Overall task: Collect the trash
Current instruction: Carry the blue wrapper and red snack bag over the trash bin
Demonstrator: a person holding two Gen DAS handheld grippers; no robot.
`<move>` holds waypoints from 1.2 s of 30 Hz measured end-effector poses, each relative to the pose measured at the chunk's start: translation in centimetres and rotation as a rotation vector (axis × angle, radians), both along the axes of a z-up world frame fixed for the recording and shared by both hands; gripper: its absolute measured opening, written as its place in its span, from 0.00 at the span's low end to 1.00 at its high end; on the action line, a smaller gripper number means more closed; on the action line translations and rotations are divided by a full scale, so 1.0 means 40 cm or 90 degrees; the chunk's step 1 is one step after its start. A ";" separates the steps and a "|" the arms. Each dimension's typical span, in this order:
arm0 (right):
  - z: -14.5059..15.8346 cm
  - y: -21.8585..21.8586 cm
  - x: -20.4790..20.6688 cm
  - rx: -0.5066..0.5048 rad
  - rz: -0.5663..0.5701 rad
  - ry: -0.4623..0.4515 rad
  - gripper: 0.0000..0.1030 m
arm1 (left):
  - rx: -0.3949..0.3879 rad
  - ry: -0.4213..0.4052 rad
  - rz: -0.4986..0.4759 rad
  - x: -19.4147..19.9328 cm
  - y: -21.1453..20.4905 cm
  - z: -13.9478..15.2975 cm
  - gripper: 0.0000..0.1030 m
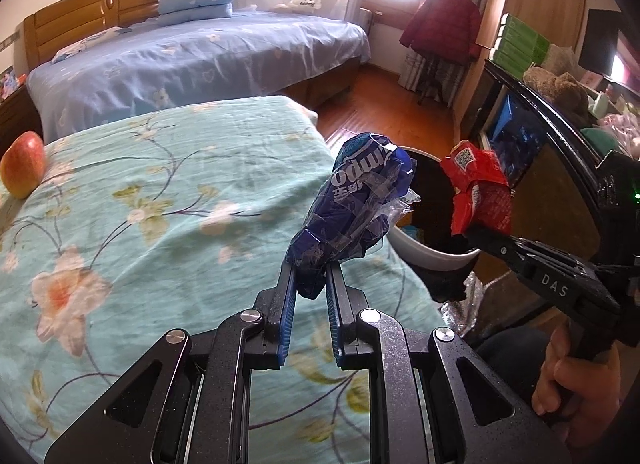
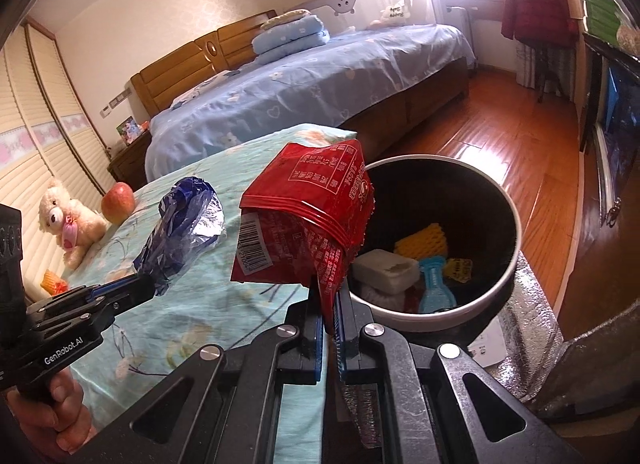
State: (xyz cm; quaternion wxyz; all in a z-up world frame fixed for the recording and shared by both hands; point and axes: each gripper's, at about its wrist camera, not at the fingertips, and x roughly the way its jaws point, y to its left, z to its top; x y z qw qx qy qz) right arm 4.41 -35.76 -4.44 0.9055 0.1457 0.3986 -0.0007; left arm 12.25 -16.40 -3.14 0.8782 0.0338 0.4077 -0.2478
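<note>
With a wrapper pinched in each gripper, both hands carry trash toward the bin [image 2: 508, 276].

While the left gripper [image 1: 311, 284] has its jaws clamped on the low end of the blue wrapper [image 1: 356, 216], the bulk of that crumpled film stands up clear of the floral sheet [image 1: 160, 204], so it should drop freely once released. The right gripper [image 2: 329, 304] has its jaws pressed together on a thin corner of the red wrapper [image 2: 308, 220], which hangs at the bin's near rim, closer than the blue one, which is over the sheet's edge. The bin sits on the floor just beside the sheet and already holds scraps, likely why both loads head there. An apple [image 2: 117, 202] and a teddy [image 2: 68, 220] lie farther back on the sheet, probably not trash.
</note>
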 end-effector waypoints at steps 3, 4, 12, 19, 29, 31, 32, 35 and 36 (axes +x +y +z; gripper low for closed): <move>-0.004 -0.017 0.000 0.000 -0.008 0.003 0.05 | 0.003 -0.001 -0.009 0.004 -0.024 0.001 0.14; -0.006 -0.022 -0.001 -0.001 -0.010 0.005 0.05 | 0.004 -0.001 -0.011 0.005 -0.031 0.001 0.14; -0.018 -0.069 0.004 -0.001 -0.031 0.013 0.05 | 0.015 -0.002 -0.028 0.018 -0.083 0.002 0.14; -0.026 -0.103 0.012 0.000 -0.046 0.019 0.05 | 0.026 0.000 -0.036 0.032 -0.116 -0.005 0.14; -0.025 -0.129 0.023 0.001 -0.060 0.021 0.05 | 0.037 -0.002 -0.053 0.045 -0.167 -0.006 0.14; -0.024 -0.133 0.025 0.000 -0.062 0.020 0.05 | 0.038 -0.002 -0.056 0.049 -0.172 -0.008 0.14; -0.024 -0.136 0.027 0.000 -0.063 0.020 0.05 | 0.039 -0.002 -0.057 0.050 -0.177 -0.008 0.14; -0.024 -0.143 0.033 -0.001 -0.065 0.020 0.05 | 0.042 -0.003 -0.060 0.059 -0.189 -0.007 0.14; -0.024 -0.146 0.035 -0.002 -0.065 0.020 0.05 | 0.043 -0.003 -0.061 0.061 -0.193 -0.008 0.14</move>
